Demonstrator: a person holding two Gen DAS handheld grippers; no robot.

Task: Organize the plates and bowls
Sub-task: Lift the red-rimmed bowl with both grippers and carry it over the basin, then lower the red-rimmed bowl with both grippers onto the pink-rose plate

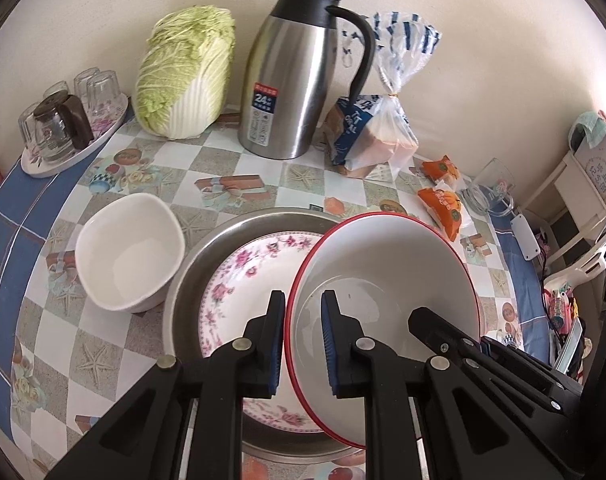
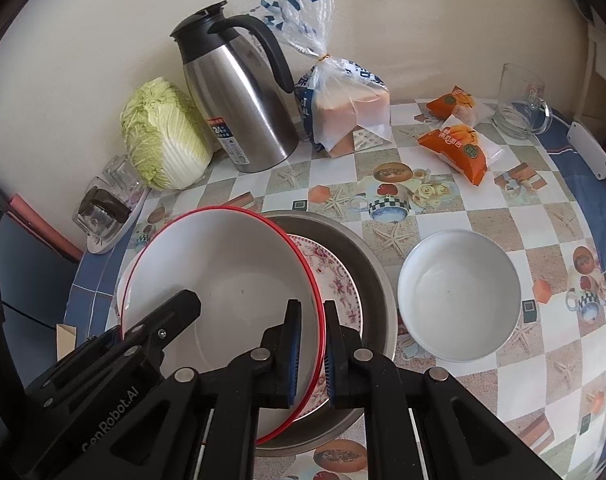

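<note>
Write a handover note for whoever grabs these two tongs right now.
Left tongs: shut on the rim of the red-rimmed bowl, near its left edge.
Right tongs: shut on the same bowl's opposite rim. Both carry it together, tilted.
The bowl is over the floral plate, which already lies in the steel basin.
Loose on the table: the squarish white bowl left of the basin, the round white bowl to its right.
Done: plate in basin. Left: set the red-rimmed bowl down, then probably gather both white bowls.
</note>
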